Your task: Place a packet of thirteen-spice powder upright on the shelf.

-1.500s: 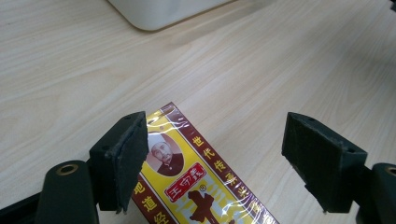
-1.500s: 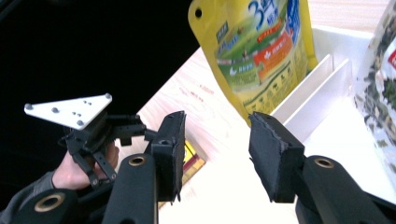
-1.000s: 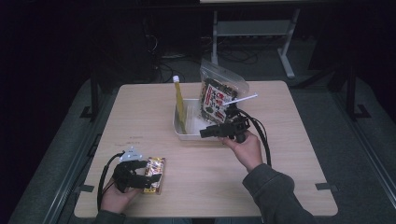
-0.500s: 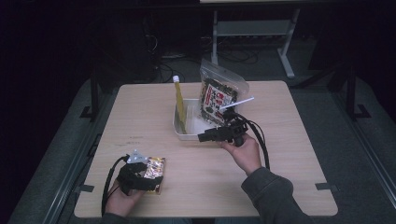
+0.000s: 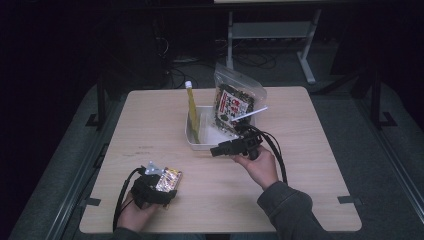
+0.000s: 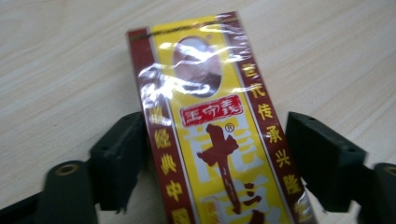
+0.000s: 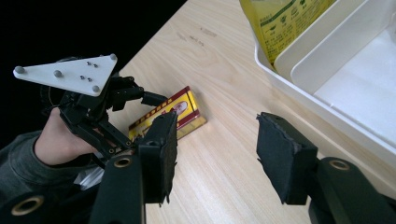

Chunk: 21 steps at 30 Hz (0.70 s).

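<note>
Straddling the yellow packet [image 6: 219,140] on the desk [image 5: 300,200], the left tongs [image 6: 215,163] have just been closing; the right tongs [image 7: 215,154] gape empty.

yellow-and-red packet [image 6: 219,135] | glossy wrap | flat on table, near front-left edge

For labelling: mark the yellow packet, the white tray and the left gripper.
yellow packet [image 6: 210,140], left gripper view, printed front.
white tray [image 5: 200,144], high view, near rim.
left gripper [image 6: 212,154], left gripper view, midway between its jaws.
</note>
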Tool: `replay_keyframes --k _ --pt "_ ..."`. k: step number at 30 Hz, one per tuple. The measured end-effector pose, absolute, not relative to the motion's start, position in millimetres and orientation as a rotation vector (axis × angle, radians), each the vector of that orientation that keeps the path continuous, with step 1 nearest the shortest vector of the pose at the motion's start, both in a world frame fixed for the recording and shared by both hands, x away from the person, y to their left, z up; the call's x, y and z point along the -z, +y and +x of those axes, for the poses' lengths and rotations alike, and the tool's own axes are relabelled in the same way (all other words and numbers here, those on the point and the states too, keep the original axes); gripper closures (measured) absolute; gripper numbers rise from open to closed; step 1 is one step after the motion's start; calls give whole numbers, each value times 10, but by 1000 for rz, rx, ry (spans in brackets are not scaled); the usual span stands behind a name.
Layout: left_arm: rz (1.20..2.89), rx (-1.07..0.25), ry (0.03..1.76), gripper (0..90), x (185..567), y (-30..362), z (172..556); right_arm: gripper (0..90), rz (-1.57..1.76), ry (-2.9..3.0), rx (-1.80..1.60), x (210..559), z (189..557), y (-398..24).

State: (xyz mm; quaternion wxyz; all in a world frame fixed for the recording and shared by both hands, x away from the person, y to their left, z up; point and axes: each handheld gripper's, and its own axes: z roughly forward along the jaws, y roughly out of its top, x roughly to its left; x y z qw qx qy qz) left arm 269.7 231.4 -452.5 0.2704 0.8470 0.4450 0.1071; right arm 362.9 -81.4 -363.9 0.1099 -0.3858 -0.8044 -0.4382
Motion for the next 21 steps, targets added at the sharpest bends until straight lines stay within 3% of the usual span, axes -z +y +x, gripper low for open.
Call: replay_keyframes --k 3,10,21 --pt "2303 -285 1177 305 4512 2290 2694 454 -1124 -2362 1269 3666 3629 -793" --pt "2313 -271 1146 318 4481 2265 2698 403 -1100 -2329 1238 3733 3645 -769" --pt "2282 -257 1027 319 4349 2140 2663 395 -1051 -2314 1182 3801 3649 -729"
